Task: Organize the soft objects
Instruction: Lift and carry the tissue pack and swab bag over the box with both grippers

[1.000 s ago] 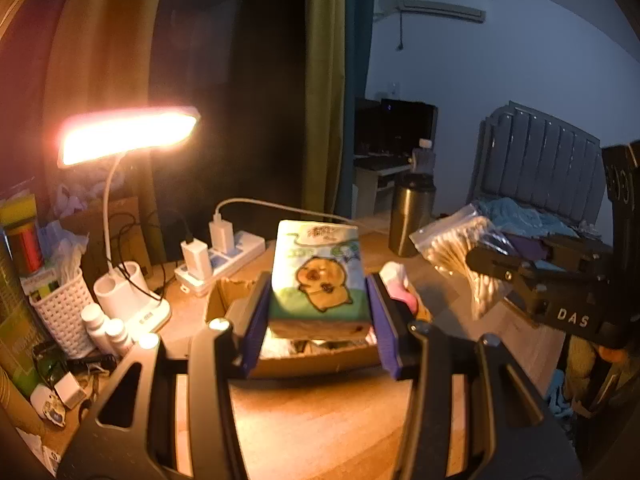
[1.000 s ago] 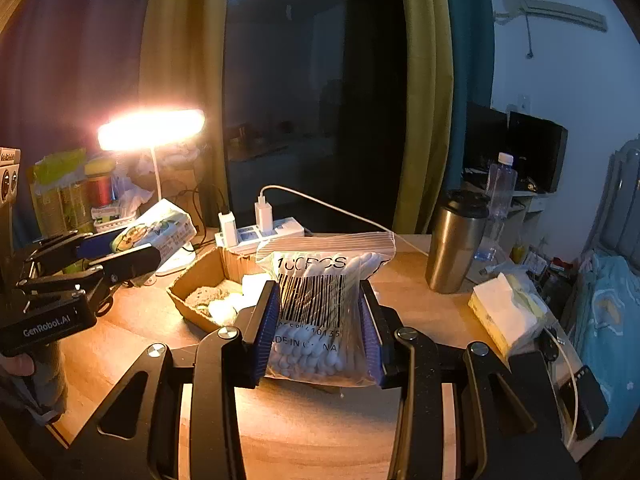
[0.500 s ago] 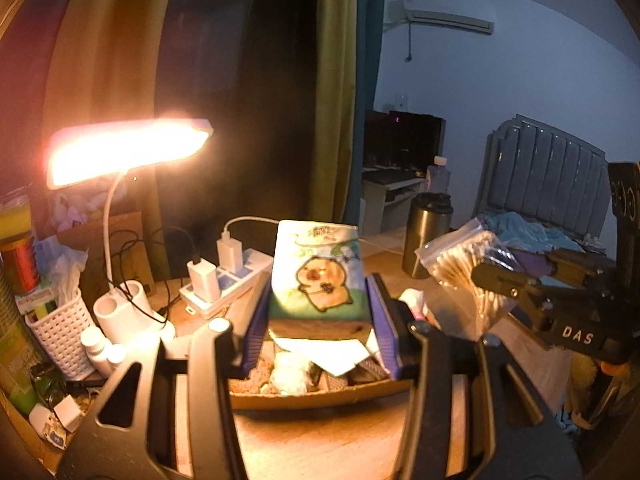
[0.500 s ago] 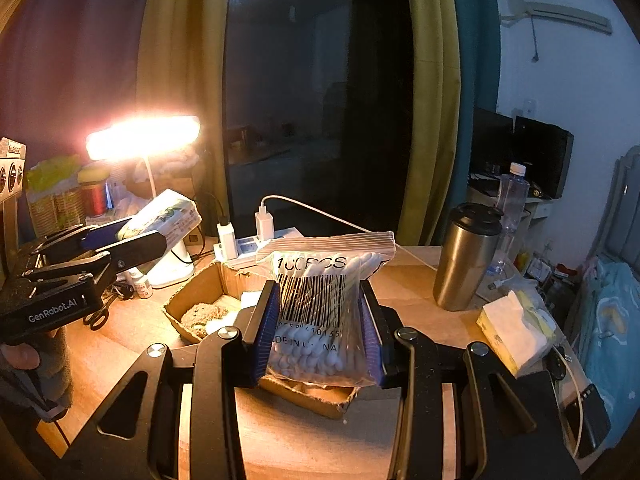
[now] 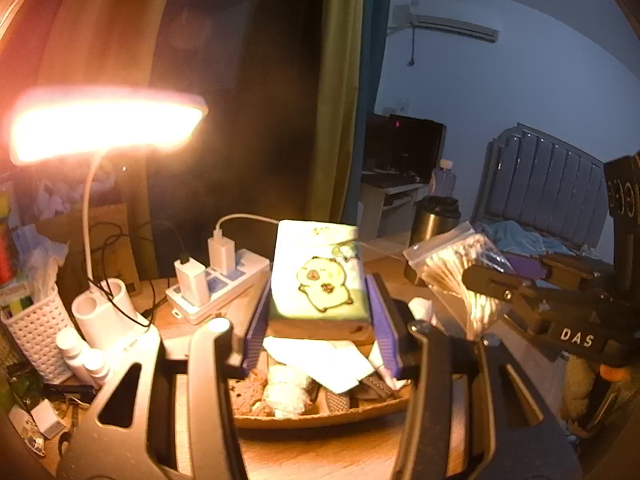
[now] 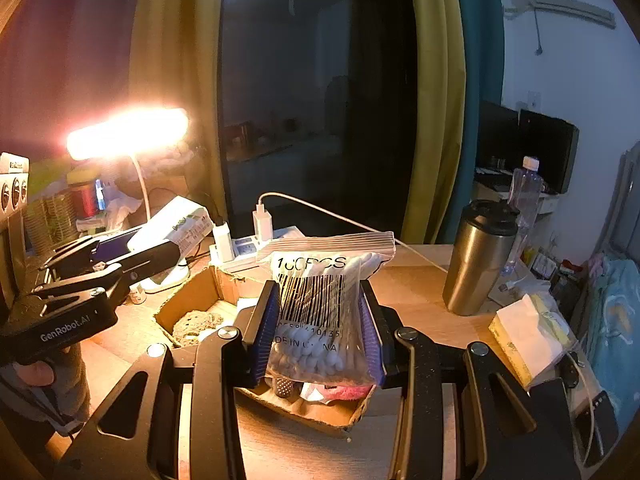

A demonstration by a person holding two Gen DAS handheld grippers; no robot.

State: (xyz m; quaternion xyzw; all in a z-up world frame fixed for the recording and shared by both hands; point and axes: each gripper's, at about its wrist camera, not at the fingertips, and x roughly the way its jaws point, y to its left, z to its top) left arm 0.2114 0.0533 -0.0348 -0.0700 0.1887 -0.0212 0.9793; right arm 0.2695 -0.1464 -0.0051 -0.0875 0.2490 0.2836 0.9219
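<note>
While over box [image 5: 320, 416]: both loads held above it, ready to drop.
Left fingers [image 5: 318, 322]: pinching tissue pack [image 5: 318, 280].
Right fingers [image 6: 320, 332]: pinching swab bag [image 6: 320, 312].

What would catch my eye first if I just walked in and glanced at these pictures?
Probably the glowing desk lamp at the left, flooding the wooden desk with orange light. Next, the two handheld grippers over the cardboard box: the left gripper clamps a cartoon tissue pack, and the right gripper clamps a bag of cotton swabs.
</note>
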